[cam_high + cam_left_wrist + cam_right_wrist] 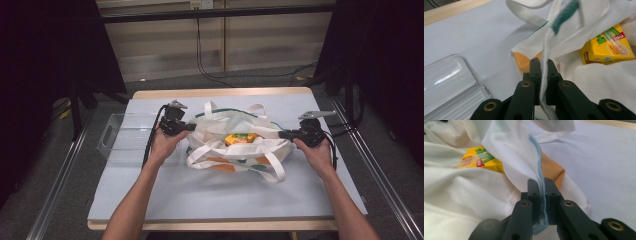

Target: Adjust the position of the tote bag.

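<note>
A white cloth tote bag [235, 147] with orange and green print lies in the middle of the table, its mouth held apart. Inside it sits a yellow drink carton [240, 138] [607, 47] [480, 160] with a straw. My left gripper [192, 127] [544, 66] is shut on the bag's left rim, and the white hem runs between its jaws. At the bag's right end, my right gripper [281, 133] [542, 186] is shut on the rim there, pinching a pale blue edge. The bag's white handles [272, 167] lie loose at front and back.
A clear plastic tray [122, 137] [451, 82] stands on the table left of the bag, close to my left hand. The pale grey table top [200, 195] has a wooden edge at the back. Black frames and cables stand beyond the table.
</note>
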Available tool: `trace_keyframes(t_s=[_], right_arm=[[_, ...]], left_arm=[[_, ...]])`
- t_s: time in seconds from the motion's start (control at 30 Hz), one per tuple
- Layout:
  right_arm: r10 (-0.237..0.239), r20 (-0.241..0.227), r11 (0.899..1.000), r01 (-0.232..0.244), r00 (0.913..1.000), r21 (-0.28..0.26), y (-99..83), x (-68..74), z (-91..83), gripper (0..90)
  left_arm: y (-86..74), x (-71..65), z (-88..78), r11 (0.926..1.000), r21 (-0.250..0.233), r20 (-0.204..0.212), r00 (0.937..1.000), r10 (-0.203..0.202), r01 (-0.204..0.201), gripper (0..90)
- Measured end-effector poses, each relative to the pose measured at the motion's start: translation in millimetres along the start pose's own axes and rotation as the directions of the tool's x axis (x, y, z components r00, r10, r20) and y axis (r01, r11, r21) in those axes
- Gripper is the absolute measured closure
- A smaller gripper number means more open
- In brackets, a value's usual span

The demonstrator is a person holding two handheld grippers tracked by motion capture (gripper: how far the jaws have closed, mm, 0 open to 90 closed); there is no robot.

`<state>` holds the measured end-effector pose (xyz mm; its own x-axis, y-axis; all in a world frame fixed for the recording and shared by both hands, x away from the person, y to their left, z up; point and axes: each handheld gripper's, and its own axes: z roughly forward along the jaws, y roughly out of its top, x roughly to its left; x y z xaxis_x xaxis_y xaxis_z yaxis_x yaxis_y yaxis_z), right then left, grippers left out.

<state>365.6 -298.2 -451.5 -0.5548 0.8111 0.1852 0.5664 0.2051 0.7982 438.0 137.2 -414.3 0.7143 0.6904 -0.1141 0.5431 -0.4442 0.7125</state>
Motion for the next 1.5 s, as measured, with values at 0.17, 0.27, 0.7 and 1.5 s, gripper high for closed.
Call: trace_keyframes(t_s=[0.17,0.27,0.7,1.5], right_arm=[[0.007,0.013,1.0,-0.007,0.9999,0.017,-3.2,-4.2,0.8,86.1],[0.005,0.018,1.0,-0.005,0.9998,0.023,-3.2,-4.0,2.1,86.1],[-0.023,-0.07,0.999,0.019,0.9973,-0.047,3.7,10.4,8.1,83.9],[-0.035,-0.076,0.995,0.028,0.9965,-0.094,8.9,17.3,-5.7,52.9]], left_arm=[[-5.7,6.6,-1.5,0.9996,0.013,-0.004,0.9997,-0.024,0.024,87.8],[-8.5,10.4,-1.7,0.9993,0.024,0.002,0.9995,-0.03,0.03,87.8],[3.2,-17.5,16.9,0.9907,0.084,0.043,0.9937,0.104,-0.107,86.8],[-0.1,-34.1,-34.9,0.9898,-0.119,0.077,0.9931,0.088,-0.078,45.6]])
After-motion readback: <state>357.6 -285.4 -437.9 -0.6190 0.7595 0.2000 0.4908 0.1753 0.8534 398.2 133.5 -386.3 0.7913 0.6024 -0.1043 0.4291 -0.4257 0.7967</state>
